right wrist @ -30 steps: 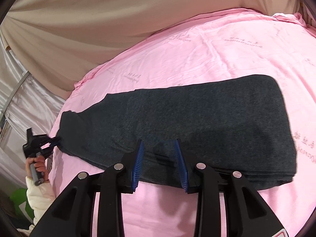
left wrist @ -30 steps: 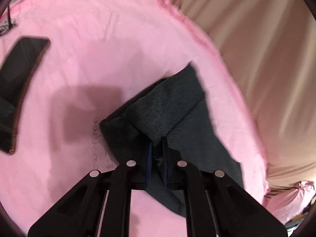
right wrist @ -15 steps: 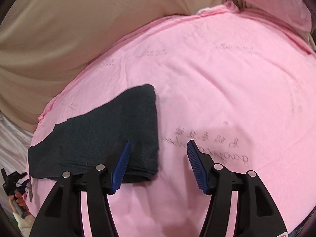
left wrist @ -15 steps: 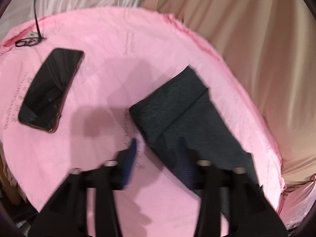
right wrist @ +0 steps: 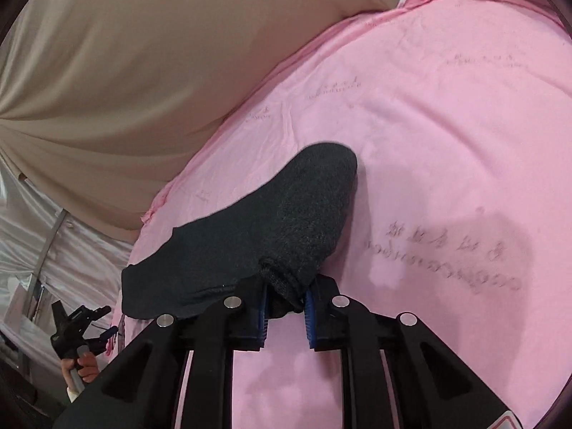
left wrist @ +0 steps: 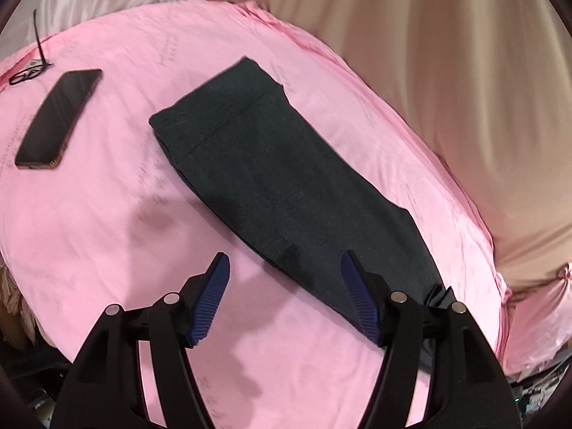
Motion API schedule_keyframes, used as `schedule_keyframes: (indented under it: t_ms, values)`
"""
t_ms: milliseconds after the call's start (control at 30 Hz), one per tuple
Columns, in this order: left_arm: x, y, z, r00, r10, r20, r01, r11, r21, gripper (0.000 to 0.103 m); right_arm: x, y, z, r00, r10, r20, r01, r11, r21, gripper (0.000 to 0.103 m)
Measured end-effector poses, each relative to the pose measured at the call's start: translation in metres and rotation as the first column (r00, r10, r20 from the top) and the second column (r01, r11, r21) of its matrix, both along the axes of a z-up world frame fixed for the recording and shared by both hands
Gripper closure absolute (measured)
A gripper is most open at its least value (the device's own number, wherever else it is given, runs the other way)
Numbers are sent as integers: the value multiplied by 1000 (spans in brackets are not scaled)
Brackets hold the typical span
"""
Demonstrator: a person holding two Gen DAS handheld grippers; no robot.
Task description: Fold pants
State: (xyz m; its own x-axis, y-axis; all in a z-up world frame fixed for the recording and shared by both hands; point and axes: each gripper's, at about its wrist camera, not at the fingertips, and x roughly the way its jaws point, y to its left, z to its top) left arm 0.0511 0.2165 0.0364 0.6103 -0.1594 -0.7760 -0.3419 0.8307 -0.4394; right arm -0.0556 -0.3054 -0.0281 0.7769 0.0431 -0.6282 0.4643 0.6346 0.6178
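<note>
- Nearest the right lens, right tool (right wrist: 285, 312): jaws closing on a bunched end of the pants (right wrist: 271, 225), probably to lift it for the next fold.
- Left tool (left wrist: 284, 298): jaws opening, empty, above the pink bed sheet (left wrist: 107, 221); pants lie long and flat on it.
- Only the left view shows the phone (left wrist: 59, 118) farther off.
</note>
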Motion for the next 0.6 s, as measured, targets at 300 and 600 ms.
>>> schedule_keyframes:
  t_ms: [300, 600]
  values:
    - [2, -27, -16, 997, -40, -62, 42, 998, 38, 31, -78, -63, -10, 981, -105, -164, 92, 992, -84, 85]
    - [7, 13, -32, 991, 95, -97, -95, 995, 2, 30, -53, 39, 67, 997, -15, -78, -19, 905, -424, 57]
